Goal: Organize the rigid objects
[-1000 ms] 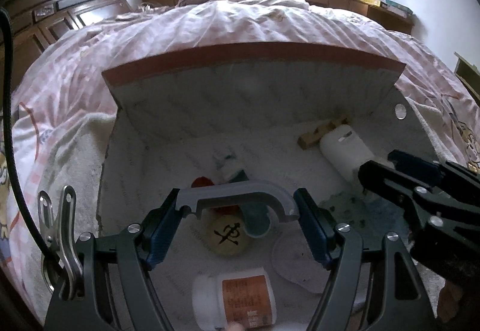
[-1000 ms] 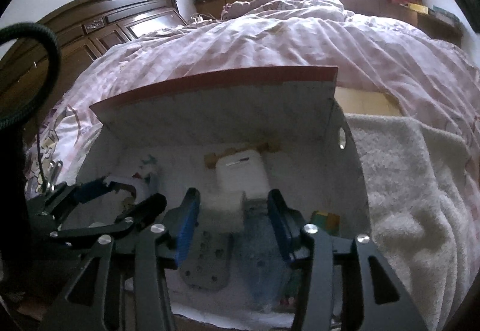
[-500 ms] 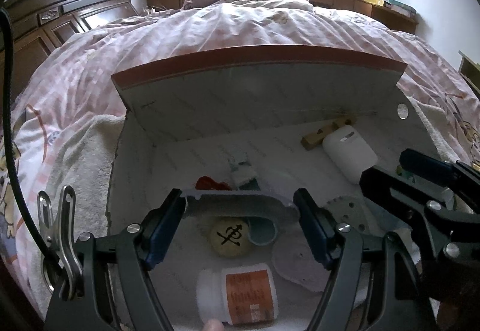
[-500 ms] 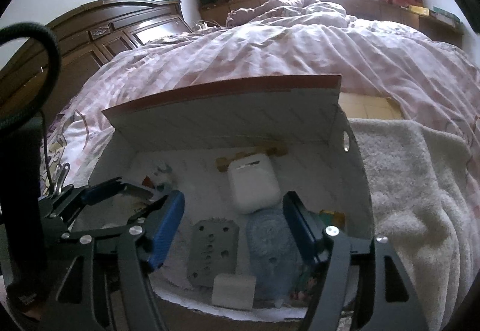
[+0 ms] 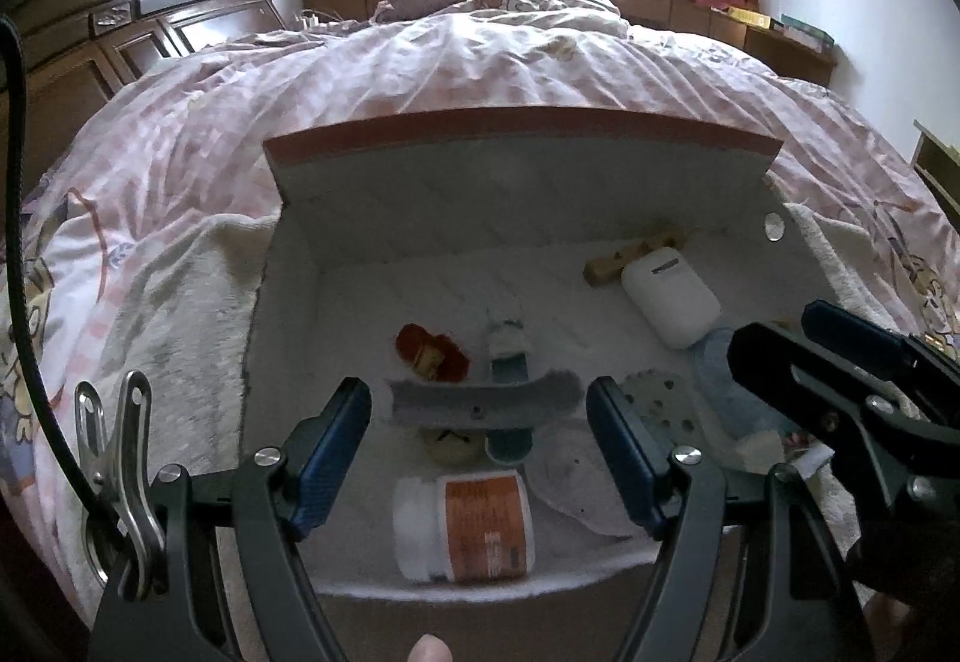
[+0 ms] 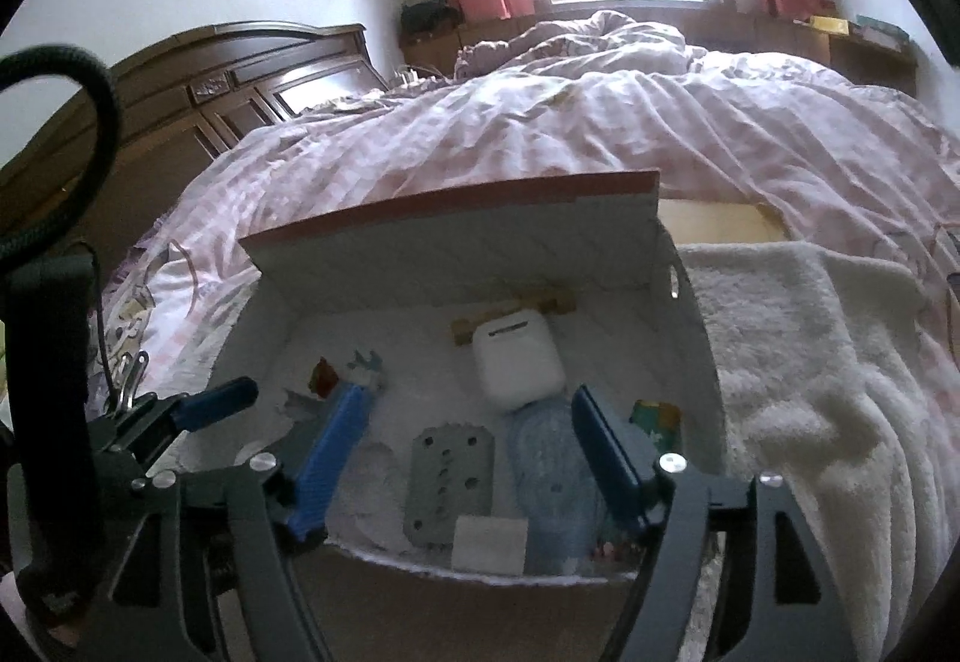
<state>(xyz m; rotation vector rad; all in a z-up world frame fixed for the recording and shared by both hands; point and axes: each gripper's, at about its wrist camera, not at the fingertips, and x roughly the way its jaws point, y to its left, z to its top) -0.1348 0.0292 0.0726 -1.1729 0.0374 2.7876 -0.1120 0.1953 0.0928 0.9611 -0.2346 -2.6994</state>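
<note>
1. Now that both grippers have drawn back from the open white box, each is spread wide and holds nothing — a second ago the left gripper clamped the grey curved bracket and the right gripper pinched the small white block.
2. In the left view the bracket lies loose on the box floor, resting across the teal piece and the tan disc, between the gripper's parted jaws but touching neither.
3. In the right view the block sits by the box's near edge, touching the perforated grey plate and the pale blue pad.
4. Toward the box's far wall, the white earbud case rests against the wooden piece; the orange-labelled bottle lies on its side near the front edge.
5. Both releases look complete, so two more items appear stowed; my guess is the next step is fetching anything left outside the box.
</note>
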